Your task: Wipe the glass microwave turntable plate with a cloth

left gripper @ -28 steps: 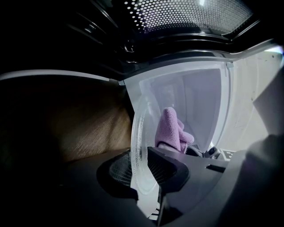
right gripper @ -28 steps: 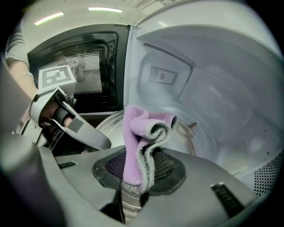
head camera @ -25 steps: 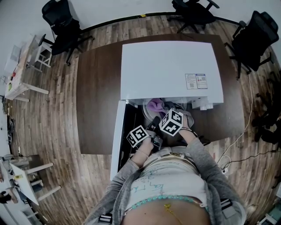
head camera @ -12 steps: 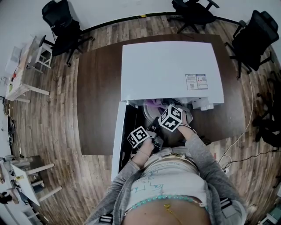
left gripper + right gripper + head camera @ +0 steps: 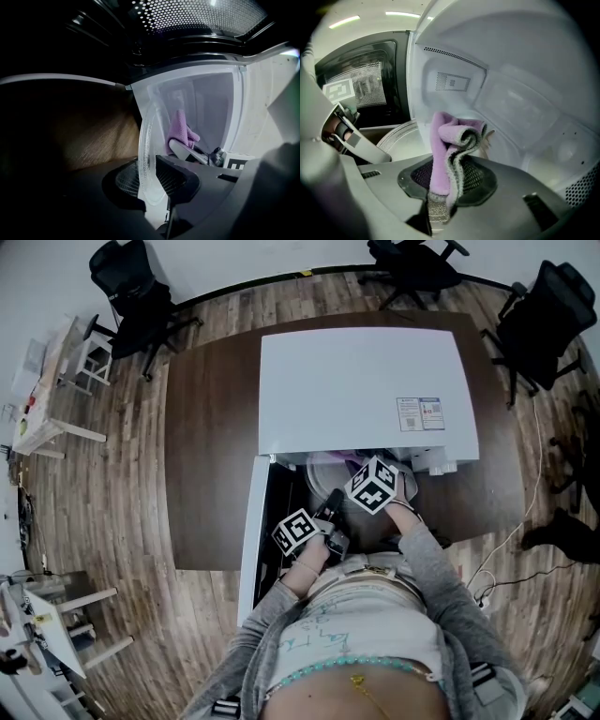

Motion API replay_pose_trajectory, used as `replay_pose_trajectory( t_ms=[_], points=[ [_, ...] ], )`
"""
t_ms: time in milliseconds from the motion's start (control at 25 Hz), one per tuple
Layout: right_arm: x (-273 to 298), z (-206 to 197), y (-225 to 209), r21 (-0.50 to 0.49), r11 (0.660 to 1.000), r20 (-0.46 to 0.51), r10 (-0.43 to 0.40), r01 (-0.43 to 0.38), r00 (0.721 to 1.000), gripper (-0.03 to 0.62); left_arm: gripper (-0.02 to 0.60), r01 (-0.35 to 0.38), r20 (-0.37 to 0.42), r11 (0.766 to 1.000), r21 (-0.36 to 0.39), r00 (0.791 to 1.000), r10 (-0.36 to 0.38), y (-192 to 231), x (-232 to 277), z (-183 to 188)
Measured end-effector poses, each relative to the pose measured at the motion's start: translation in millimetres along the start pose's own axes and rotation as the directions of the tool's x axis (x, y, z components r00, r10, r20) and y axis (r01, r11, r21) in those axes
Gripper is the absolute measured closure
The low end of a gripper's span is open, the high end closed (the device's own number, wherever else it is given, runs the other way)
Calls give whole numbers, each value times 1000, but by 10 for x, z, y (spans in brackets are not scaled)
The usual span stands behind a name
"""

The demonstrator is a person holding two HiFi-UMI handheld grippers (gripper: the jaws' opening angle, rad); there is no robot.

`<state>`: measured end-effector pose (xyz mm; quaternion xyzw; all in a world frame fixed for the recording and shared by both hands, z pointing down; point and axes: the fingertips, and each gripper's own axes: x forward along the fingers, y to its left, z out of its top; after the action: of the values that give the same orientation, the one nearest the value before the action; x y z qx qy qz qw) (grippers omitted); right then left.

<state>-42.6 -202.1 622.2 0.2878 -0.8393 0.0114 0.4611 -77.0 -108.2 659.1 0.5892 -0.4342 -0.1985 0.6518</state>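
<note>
While the wooden floor (image 5: 112,484) fills the head view, a dark brown table (image 5: 206,456) sits at its middle and carries a white microwave (image 5: 366,390) that takes up most of the tabletop. Three black office chairs (image 5: 131,287) stand round the far side of the table, small white tables (image 5: 37,418) stand at the left edge, and a pale cable (image 5: 506,540) trails over the floor at the right. The microwave's door (image 5: 272,512) hangs open towards the person, just left of both arms, so it walls in that side of the work. A printed label (image 5: 419,413) sits on the microwave's top near its front right corner.

At the cavity mouth, the microwave's roof and the two marker cubes hide most of the work from above. The left gripper (image 5: 152,180) is clamped on the lower rim of the glass turntable plate (image 5: 147,140), which stands on edge with the door's perforated window above it. The right gripper (image 5: 447,176) pinches a folded purple cloth (image 5: 445,145), whose bunched end sticks out past the jaws. Seen through the glass from the left gripper view, the cloth lies right at the plate's far face, with the white cavity wall close behind; I cannot tell whether it presses on the glass.
</note>
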Motion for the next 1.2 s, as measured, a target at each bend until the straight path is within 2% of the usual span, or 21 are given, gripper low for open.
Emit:
replay_pose_trajectory(
  t_ms=[400,880,1200],
  points=[
    [-96,-192,-98,70,998,-6,-4,4,1000,480,505,2,-1,1000,-2,1000,-2,11,6,3],
    [-249,-403,-49,56,998,-18,29,-28,999,480,503,5,6,1000,-15,1000,-4,24,-4,10],
    [-348,-527,43,87,995,-18,48,-46,999,480,497,-8,0,1000,6,1000,8,49,-30,17]
  ],
)
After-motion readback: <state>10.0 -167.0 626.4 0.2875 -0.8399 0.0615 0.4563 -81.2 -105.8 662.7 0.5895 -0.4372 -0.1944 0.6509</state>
